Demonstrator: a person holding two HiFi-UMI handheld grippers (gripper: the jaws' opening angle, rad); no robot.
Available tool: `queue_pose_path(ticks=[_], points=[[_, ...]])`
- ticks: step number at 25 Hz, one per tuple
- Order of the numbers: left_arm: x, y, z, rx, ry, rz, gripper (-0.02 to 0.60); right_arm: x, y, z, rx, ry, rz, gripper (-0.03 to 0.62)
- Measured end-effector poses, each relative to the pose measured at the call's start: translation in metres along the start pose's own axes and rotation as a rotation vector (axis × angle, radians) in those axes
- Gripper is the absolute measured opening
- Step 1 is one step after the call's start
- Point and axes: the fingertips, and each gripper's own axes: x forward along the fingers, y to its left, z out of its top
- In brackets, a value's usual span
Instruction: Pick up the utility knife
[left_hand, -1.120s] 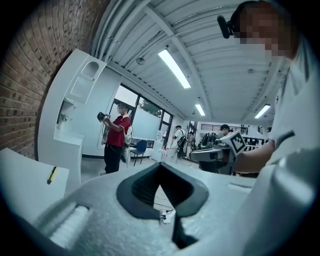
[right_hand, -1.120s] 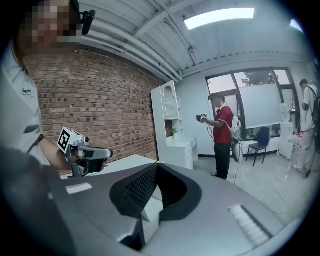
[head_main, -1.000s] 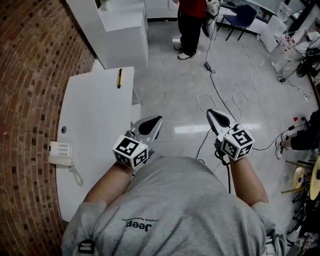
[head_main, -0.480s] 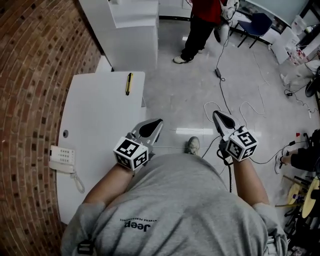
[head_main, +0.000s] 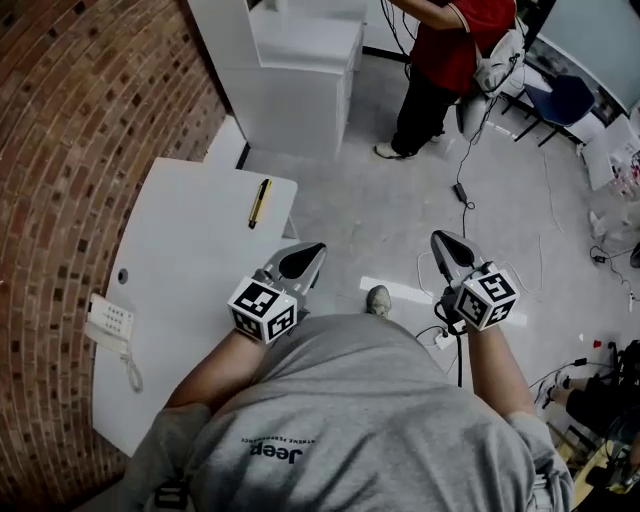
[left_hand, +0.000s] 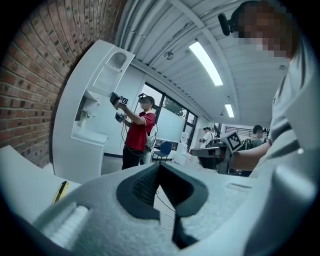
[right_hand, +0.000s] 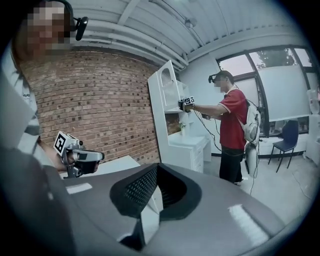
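Observation:
The utility knife (head_main: 259, 202), yellow and black, lies near the far right corner of the white table (head_main: 180, 260). It shows again low at the left of the left gripper view (left_hand: 60, 191). My left gripper (head_main: 312, 250) hangs over the table's right edge, short of the knife, shut with nothing in it (left_hand: 160, 166). My right gripper (head_main: 442, 240) is out over the floor, well to the right of the table, jaws shut and empty (right_hand: 157, 167). Each gripper sees the other: the right gripper (left_hand: 212, 150), the left gripper (right_hand: 82, 157).
A white desk phone (head_main: 108, 320) lies at the table's left edge by the brick wall (head_main: 70, 120). A white cabinet (head_main: 300, 70) stands beyond the table. A person in a red shirt (head_main: 450, 60) stands past it. Cables (head_main: 470, 200) trail on the floor.
The whole view has advanced toward the table's far end: the knife and the cabinet now sit closer and lower in the head view. Both grippers came along, still shut.

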Motion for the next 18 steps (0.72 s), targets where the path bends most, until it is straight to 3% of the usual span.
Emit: queue_pose_path(ticks=[10, 18], points=[[0.179, 0.024, 0.061, -0.004, -0.025, 0.077, 0.0, 0.067, -0.143, 0.059, -0.058, 0.019, 0.136, 0.009], [0.243, 0.043, 0.082, -0.002, 0.021, 0.059, 0.0, 0.082, -0.194, 0.066, -0.001, 0.01, 0.115, 0.009]])
